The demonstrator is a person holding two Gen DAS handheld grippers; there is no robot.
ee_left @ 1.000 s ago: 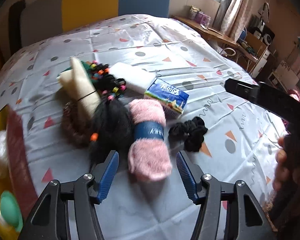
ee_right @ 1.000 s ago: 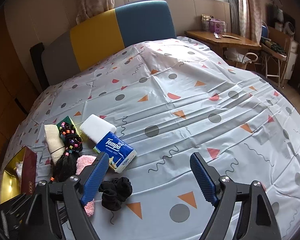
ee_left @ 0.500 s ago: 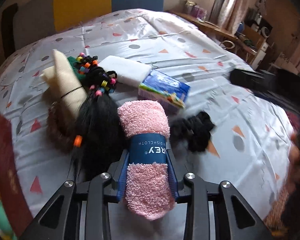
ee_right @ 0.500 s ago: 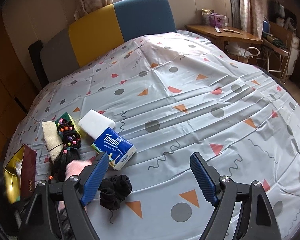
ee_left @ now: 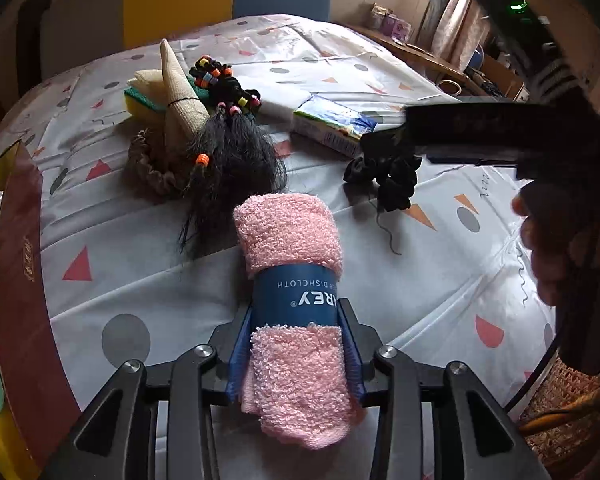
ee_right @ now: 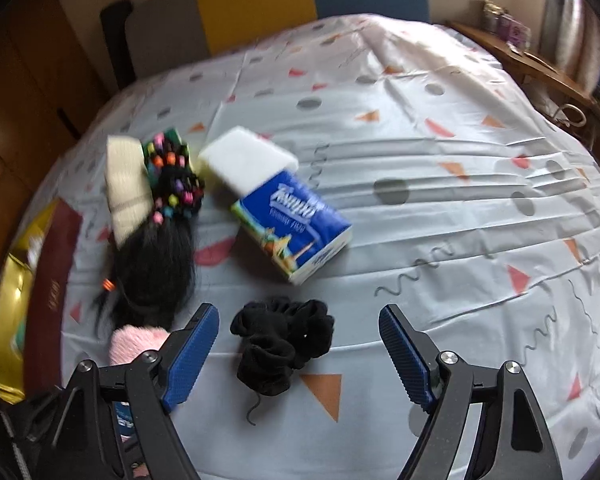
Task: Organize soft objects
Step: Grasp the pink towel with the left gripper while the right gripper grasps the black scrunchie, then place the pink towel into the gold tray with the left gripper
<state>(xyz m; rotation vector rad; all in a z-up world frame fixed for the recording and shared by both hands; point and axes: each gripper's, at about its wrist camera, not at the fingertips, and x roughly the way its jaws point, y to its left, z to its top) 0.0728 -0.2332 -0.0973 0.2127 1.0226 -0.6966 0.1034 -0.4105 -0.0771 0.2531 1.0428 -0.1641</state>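
My left gripper [ee_left: 296, 344] is shut on a rolled pink dishcloth [ee_left: 288, 232] with a blue paper band, held just above the patterned bedsheet [ee_left: 112, 280]. My right gripper [ee_right: 300, 356] is open, its jaws on either side of a black scrunchie [ee_right: 284, 340] lying on the sheet; the scrunchie also shows in the left wrist view [ee_left: 384, 172]. The pink dishcloth's end [ee_right: 136, 340] shows at the lower left of the right wrist view. A black beaded hairpiece [ee_right: 156, 248], a beige rolled cloth [ee_right: 124, 184], a white sponge [ee_right: 248, 156] and a blue tissue pack [ee_right: 296, 224] lie beyond.
A dark red and gold open box [ee_left: 16, 280] stands at the left edge of the bed, also in the right wrist view [ee_right: 24, 272]. A brown scrunchie [ee_left: 148, 164] and a yellow-green sponge [ee_left: 144, 100] lie by the hairpiece. A wooden desk [ee_right: 532, 60] stands at the far right.
My left gripper closed on the pink dishcloth and lifted it back toward me. My right gripper moved down and forward over the black scrunchie, still open.
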